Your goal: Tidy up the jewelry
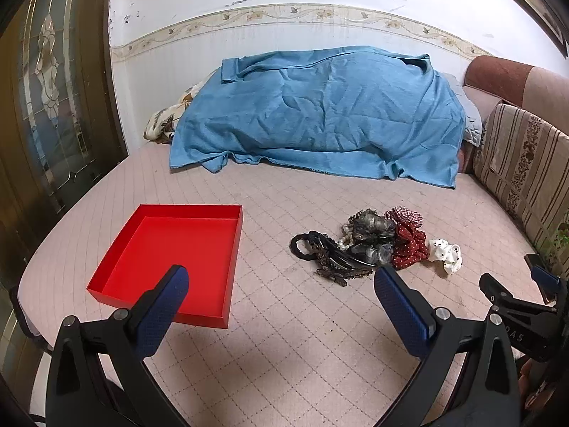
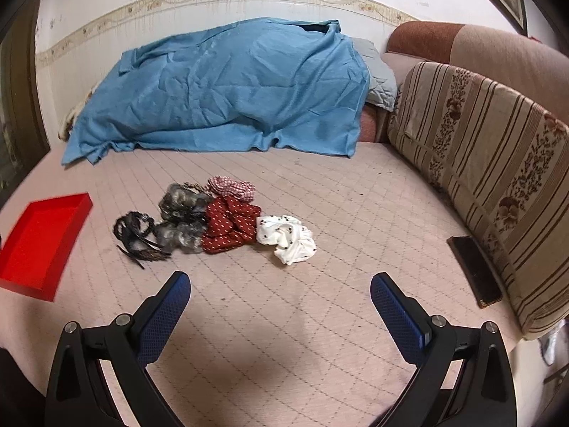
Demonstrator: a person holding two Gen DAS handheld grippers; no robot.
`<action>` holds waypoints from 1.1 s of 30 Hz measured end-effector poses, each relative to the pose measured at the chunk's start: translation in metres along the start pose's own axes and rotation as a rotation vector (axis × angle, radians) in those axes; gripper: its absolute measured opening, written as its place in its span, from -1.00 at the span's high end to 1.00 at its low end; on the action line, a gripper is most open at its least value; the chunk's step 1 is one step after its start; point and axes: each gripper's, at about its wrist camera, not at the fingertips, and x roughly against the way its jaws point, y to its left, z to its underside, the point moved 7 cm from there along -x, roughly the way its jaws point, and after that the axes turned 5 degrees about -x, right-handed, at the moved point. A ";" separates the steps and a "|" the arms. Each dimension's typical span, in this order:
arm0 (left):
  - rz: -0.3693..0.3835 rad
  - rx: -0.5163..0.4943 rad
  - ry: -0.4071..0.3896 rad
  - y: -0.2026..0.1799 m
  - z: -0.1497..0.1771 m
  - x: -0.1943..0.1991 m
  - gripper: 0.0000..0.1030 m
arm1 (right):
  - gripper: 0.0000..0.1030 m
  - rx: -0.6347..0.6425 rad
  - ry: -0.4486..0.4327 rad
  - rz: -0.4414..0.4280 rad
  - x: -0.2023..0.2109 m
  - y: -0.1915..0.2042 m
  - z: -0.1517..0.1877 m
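Observation:
An empty red tray (image 1: 213,213) lies on the pink quilted bed, also at the left edge of the right wrist view (image 2: 76,203). To its right is a pile of hair accessories: a black hair clip and band (image 1: 320,249) (image 2: 137,231), a grey scrunchie (image 1: 373,235) (image 2: 181,210), a red dotted scrunchie (image 1: 409,245) (image 2: 231,226), a red checked one (image 1: 407,215) (image 2: 231,186) and a white dotted one (image 1: 446,254) (image 2: 288,238). My left gripper (image 1: 281,281) is open and empty, near the tray's front corner. My right gripper (image 2: 281,284) (image 1: 512,291) is open and empty, in front of the pile.
A blue blanket (image 1: 316,114) (image 2: 220,89) covers a heap at the back of the bed. A striped cushion (image 2: 480,163) lines the right side, with a dark phone (image 2: 476,270) lying beside it. A dark door (image 1: 46,106) stands to the left.

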 end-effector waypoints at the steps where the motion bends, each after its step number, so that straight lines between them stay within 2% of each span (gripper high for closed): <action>1: -0.002 -0.002 0.003 0.000 0.001 -0.001 -1.00 | -0.99 0.009 0.004 0.008 -0.001 0.000 0.001; 10: -0.020 -0.015 0.032 -0.006 0.006 -0.013 -1.00 | -0.99 0.066 0.017 0.053 -0.011 0.000 0.007; 27: -0.047 -0.050 0.091 -0.010 0.013 -0.042 -1.00 | -0.99 0.031 0.086 0.061 -0.041 -0.014 0.016; 33: 0.005 -0.023 0.127 -0.004 0.005 -0.068 -1.00 | -0.99 -0.042 0.117 0.020 -0.059 -0.038 0.011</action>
